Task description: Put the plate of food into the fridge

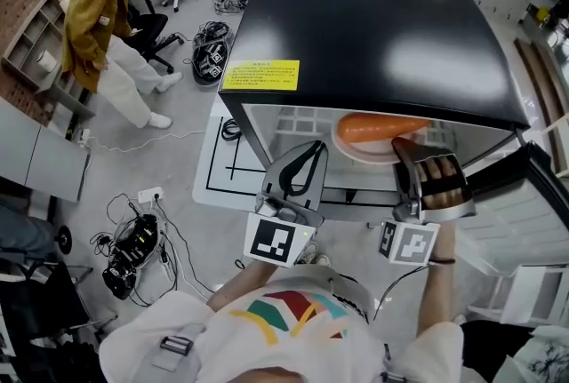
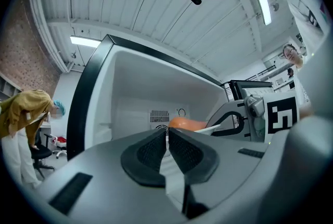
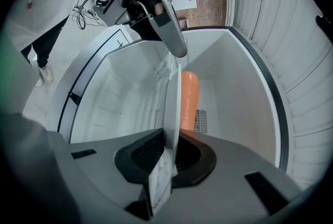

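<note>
A white plate (image 1: 369,153) carrying a long orange piece of food (image 1: 382,127) sits just inside the open fridge (image 1: 373,26), under its black top. My right gripper (image 1: 407,148) is shut on the plate's near rim. In the right gripper view the plate (image 3: 171,98) stands edge-on between the pads, with the orange food (image 3: 188,101) beyond it. My left gripper (image 1: 311,152) hangs at the fridge opening, left of the plate. Its jaws (image 2: 167,137) are shut with nothing in them. The left gripper view shows the food (image 2: 184,123) and the right gripper (image 2: 244,119).
The fridge's white inside (image 3: 119,93) has a vent at the back. Its door (image 1: 533,195) stands open at the right. A person in a yellow jacket (image 1: 102,26) stands far left by an office chair (image 1: 153,27). Cables (image 1: 133,248) lie on the floor.
</note>
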The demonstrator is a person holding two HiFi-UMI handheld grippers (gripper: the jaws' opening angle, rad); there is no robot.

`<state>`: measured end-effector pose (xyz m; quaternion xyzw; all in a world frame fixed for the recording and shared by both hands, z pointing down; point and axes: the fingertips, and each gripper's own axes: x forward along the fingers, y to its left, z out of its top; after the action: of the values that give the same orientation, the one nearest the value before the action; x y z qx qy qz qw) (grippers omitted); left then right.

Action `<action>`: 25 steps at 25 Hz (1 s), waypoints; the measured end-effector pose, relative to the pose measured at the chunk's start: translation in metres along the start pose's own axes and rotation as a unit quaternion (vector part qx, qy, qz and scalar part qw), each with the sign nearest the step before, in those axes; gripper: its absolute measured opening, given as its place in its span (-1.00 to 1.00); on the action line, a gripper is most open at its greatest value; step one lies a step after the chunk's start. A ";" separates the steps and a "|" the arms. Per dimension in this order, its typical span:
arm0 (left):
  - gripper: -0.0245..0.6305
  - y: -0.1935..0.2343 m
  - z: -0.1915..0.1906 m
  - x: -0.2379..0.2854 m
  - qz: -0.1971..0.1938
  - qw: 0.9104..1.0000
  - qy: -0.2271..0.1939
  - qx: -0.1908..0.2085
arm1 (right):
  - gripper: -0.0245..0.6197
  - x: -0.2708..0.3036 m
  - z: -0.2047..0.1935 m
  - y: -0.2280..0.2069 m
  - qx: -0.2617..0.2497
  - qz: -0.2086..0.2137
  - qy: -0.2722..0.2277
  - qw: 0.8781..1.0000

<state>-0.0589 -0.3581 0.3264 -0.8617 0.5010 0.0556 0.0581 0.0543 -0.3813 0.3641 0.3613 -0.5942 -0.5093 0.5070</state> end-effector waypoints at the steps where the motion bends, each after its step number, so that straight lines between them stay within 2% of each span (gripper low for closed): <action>1: -0.91 -0.001 0.001 0.001 -0.005 1.000 0.000 -0.001 | -0.82 0.001 0.000 0.000 0.001 0.001 0.001 1.000; 4: -0.91 -0.005 0.005 0.004 -0.017 1.000 -0.003 -0.007 | -0.82 0.003 -0.002 -0.002 0.007 0.005 0.004 1.000; 7: -0.61 -0.014 0.006 0.005 -0.035 0.999 -0.007 -0.018 | -0.82 0.007 -0.003 -0.002 0.007 0.005 0.009 1.000; 9: -0.55 -0.021 0.001 0.007 -0.048 0.999 -0.003 -0.016 | -0.82 0.009 -0.001 -0.001 0.013 0.005 0.009 1.000; 17: -0.52 -0.023 -0.002 0.015 -0.044 0.999 0.006 -0.015 | -0.81 0.013 0.009 -0.006 0.020 0.000 0.002 1.000; 21: -0.52 -0.016 -0.008 0.019 -0.033 0.999 0.016 -0.015 | -0.81 0.010 0.012 -0.004 0.047 0.012 -0.027 0.998; 25: -0.52 -0.012 -0.011 0.020 -0.029 0.999 0.018 -0.013 | -0.73 0.008 0.013 -0.006 0.062 0.015 -0.046 0.997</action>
<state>-0.0377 -0.3709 0.3346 -0.8772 0.4763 0.0451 0.0398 0.0394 -0.3874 0.3609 0.3594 -0.6529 -0.4796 0.4632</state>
